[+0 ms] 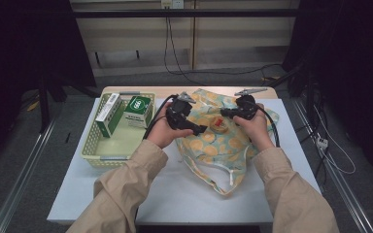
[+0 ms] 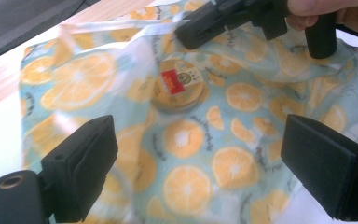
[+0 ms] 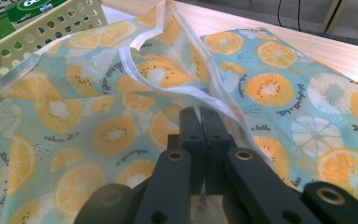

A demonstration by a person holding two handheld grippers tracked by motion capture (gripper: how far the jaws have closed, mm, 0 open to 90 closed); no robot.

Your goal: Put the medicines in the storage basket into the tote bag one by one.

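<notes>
Black jaws of the right gripper [image 3: 200, 122] are pressed together on the white-bound rim of the orange-print cloth bag [image 3: 98, 126], holding its mouth up. The left gripper [image 2: 200, 163] has its jaws spread wide, gripping nothing; straight ahead between them a round tin [image 2: 178, 85] lies inside the bag, nearer this gripper. Beyond, to the left on the worktop [image 1: 175, 194], a basket [image 1: 91, 145] holds green boxes [image 1: 137, 110].
</notes>
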